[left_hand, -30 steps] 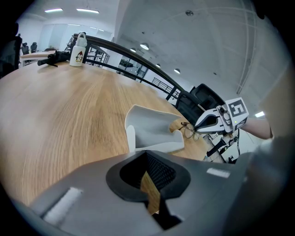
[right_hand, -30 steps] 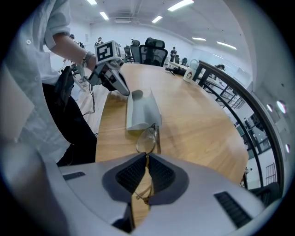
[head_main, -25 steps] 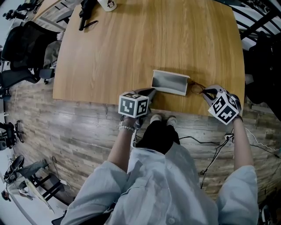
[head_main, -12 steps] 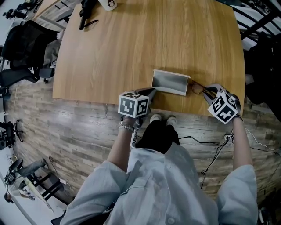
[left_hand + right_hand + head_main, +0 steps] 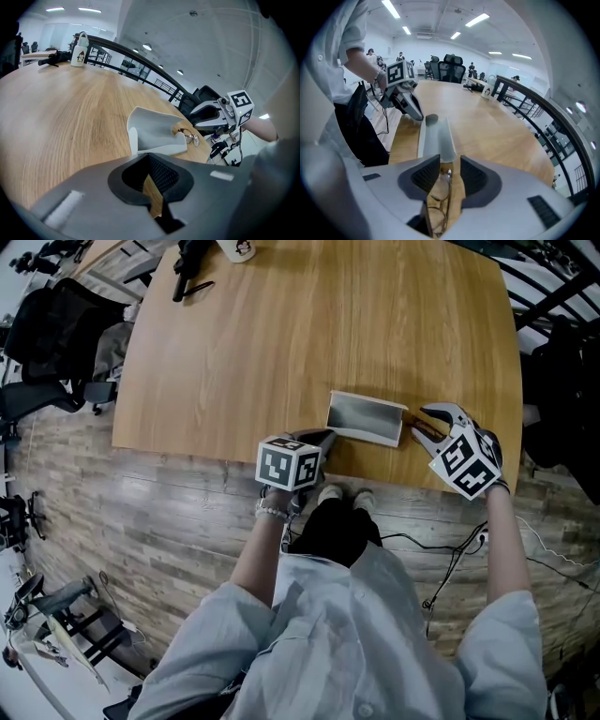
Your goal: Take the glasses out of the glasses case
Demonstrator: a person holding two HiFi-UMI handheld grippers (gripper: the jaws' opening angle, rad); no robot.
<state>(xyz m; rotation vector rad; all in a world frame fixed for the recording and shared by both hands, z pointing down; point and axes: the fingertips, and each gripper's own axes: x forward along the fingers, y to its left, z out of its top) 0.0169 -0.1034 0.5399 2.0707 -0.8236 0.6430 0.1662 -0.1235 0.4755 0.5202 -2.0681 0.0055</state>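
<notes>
Over the wooden table [image 5: 281, 324], office chairs [image 5: 452, 61] beyond, the right claw [image 5: 422, 421] had just opened astride the glasses [image 5: 436, 190], while the left claw [image 5: 323, 435] sat closed at the case [image 5: 361, 416].

Far across the surface [image 5: 281, 334] from the left gripper [image 5: 326, 435]: white bottle [image 5: 234, 247] beside a black gadget [image 5: 187, 263] (kind unclear).

- Table [image 5: 309, 324]: light wood top with rounded corners.
- Case [image 5: 364, 417]: grey and open, lying close to the near edge and lengthwise along it.
- Glasses [image 5: 190, 137]: flat on the wood, outside the case, just beside its right end.
- Bottle [image 5: 80, 50]: white, upright at the far left corner.
- Black object [image 5: 54, 58]: lies beside the bottle, too small to identify.
</notes>
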